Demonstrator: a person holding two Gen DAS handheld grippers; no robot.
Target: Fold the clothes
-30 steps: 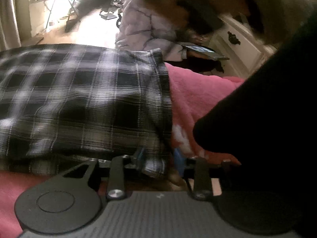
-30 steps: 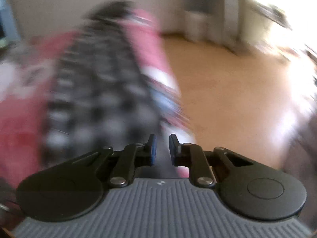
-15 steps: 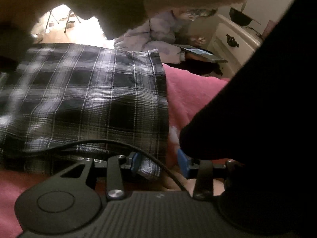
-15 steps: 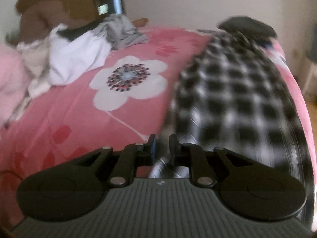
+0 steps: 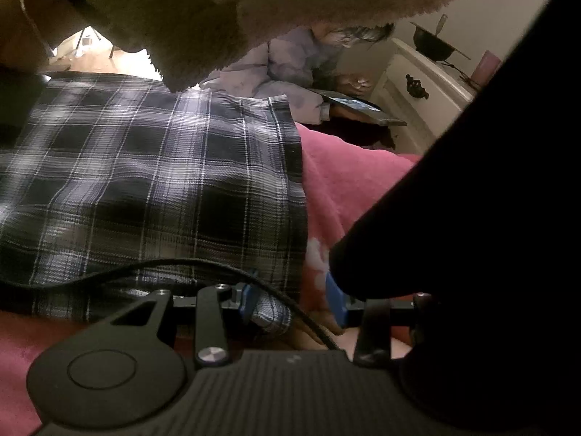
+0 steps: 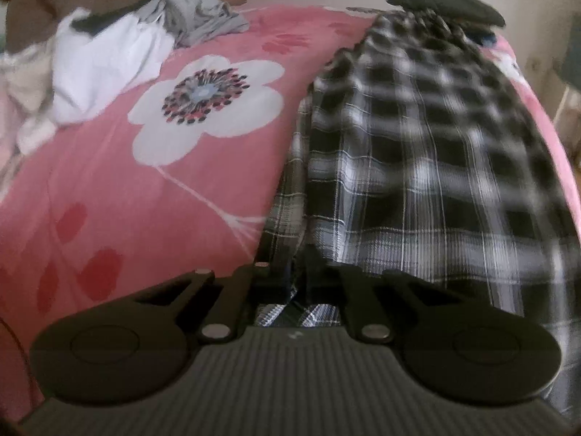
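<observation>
Here the plaid garment (image 6: pixel 417 152) lies spread on the pink bed (image 6: pixel 127 200), its long axis running straight away from the right gripper (image 6: pixel 299 276), whose jaws are pressed together on the near edge of the cloth. At the far end the left gripper (image 5: pixel 290 299) sits at a corner of the plaid, jaws spread, with a fold of cloth against one of them. Judging by this, any fold would run lengthwise between the two.
</observation>
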